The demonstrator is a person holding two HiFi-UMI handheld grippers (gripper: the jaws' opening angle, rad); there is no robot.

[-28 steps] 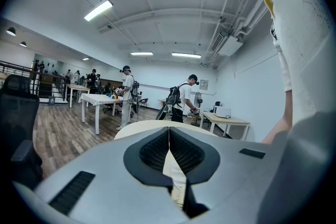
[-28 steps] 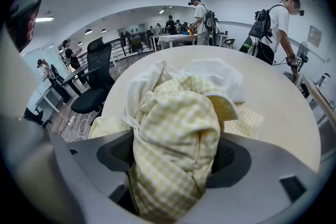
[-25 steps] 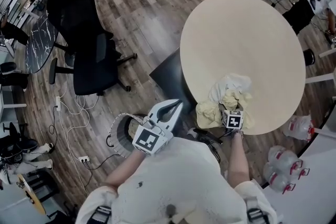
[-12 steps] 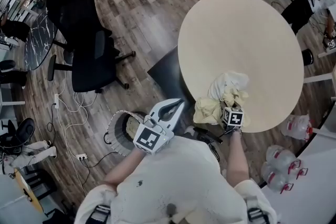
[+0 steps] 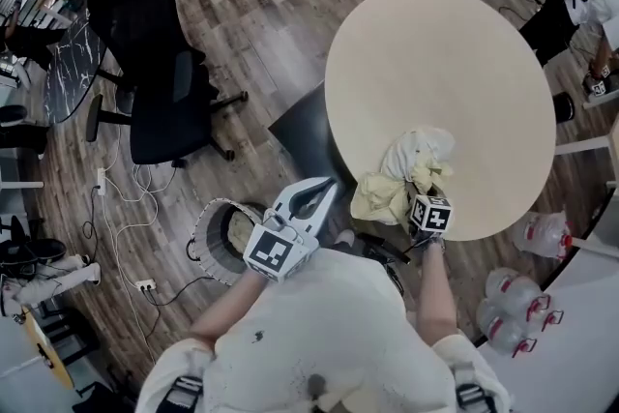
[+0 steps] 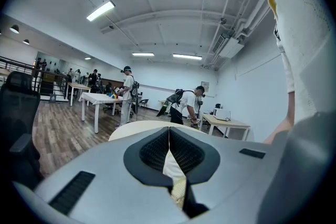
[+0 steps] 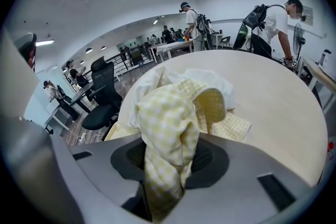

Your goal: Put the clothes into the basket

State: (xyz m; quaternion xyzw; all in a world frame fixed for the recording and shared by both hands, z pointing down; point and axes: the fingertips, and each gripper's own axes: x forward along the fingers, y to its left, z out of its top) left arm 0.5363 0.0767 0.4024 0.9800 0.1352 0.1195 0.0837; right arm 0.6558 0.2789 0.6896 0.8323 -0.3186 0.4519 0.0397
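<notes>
Floor (image 5: 261,5): wood planks; carries the chair, the basket and the worktop's dark base.
Worktop (image 5: 445,63): round, pale beige top, bare except for the clothes at its near edge.
Office chair (image 5: 160,82): black, on the floor, well apart from the worktop at the head view's left.
Basket (image 5: 201,237): round, with a light mesh wall. It stands on the floor near the worktop's base and is partly covered in the head view by the left gripper. Something pale lies inside; what it is cannot be told.
Clothes (image 5: 401,174): a crumpled pile on the worktop's near edge, white fabric with yellow fabric against it, outside the basket.
Left gripper (image 5: 324,185): held above the basket's edge, pointing roughly level toward the worktop. Jaws are together, with nothing gripped between them.
Right gripper (image 7: 167,162): angled down at the pile on the worktop's near edge. Its jaws have just been closing and are clamped on the yellow checked garment.
Yellow checked garment (image 7: 168,123): bunched between the right jaws, its upper folds touching the rest of the pile.
White garment (image 7: 215,80): lies just behind the checked one, resting on the worktop.
</notes>
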